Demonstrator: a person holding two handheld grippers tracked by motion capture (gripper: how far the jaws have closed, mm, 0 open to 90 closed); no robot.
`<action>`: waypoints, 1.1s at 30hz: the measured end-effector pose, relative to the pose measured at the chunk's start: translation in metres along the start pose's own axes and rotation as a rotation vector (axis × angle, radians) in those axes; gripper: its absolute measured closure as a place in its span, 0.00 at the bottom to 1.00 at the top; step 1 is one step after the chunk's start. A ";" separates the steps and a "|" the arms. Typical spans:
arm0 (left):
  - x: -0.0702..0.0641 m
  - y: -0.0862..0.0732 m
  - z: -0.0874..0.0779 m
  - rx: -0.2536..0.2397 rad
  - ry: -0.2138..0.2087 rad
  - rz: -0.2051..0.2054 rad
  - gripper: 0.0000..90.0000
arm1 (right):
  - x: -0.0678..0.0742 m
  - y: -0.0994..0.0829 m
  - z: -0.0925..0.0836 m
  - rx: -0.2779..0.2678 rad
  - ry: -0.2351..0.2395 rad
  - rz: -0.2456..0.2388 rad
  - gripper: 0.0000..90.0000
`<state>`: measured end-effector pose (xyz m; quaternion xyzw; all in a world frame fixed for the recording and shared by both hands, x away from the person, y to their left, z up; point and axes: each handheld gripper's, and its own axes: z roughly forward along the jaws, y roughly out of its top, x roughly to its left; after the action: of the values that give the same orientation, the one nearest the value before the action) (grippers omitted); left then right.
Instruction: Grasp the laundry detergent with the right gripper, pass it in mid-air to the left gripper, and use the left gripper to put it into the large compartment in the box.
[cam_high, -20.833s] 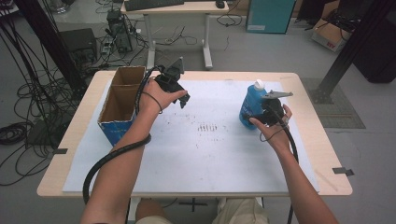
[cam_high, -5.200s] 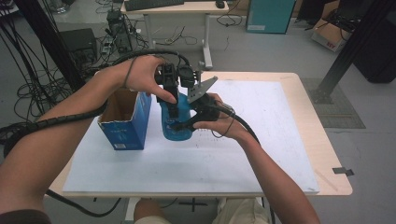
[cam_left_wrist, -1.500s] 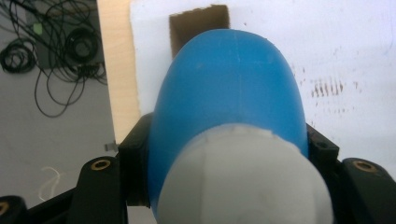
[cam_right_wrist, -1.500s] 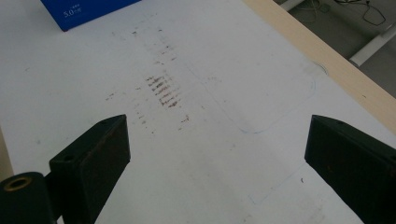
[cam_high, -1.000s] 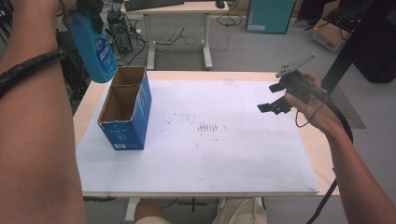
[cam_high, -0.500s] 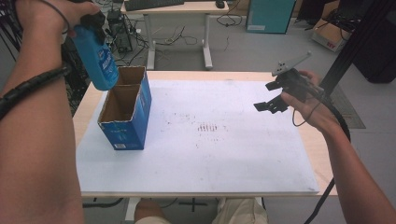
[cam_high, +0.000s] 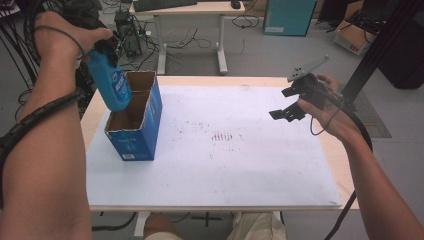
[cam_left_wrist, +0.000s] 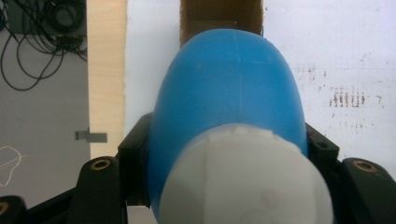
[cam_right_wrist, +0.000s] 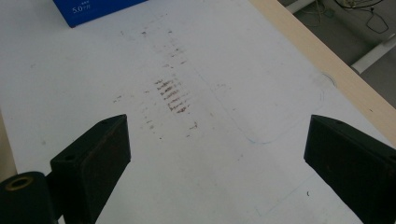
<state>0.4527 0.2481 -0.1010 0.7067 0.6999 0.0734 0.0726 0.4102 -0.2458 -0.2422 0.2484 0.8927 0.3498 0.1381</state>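
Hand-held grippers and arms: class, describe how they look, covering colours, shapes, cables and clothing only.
Both hand-held grippers are black. The right hand-held gripper has two blocky, flat-faced jaws and a grey three-cornered plate on top. The left hand-held gripper has brass-coloured screw holes. A black cable trails from each; the left one is spiral-wrapped. Both forearms are bare, without sleeves.

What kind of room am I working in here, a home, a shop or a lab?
Most likely a lab or workshop. Loose cables run across the bare grey floor, a desk with a keyboard stands behind the work table, and cardboard boxes sit by dark frame posts.
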 end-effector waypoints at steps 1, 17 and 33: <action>0.000 0.000 0.003 0.002 -0.004 0.002 0.41 | 0.000 0.000 0.000 0.006 -0.001 0.004 0.08; -0.006 -0.007 0.058 0.008 -0.007 0.004 0.41 | -0.002 -0.004 0.005 0.024 -0.001 0.009 0.08; -0.006 -0.017 0.113 0.010 -0.001 -0.015 0.41 | -0.003 -0.006 0.015 0.034 0.005 -0.004 0.08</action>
<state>0.4593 0.2422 -0.2153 0.7018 0.7056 0.0689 0.0699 0.4171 -0.2433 -0.2570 0.2482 0.8992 0.3351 0.1323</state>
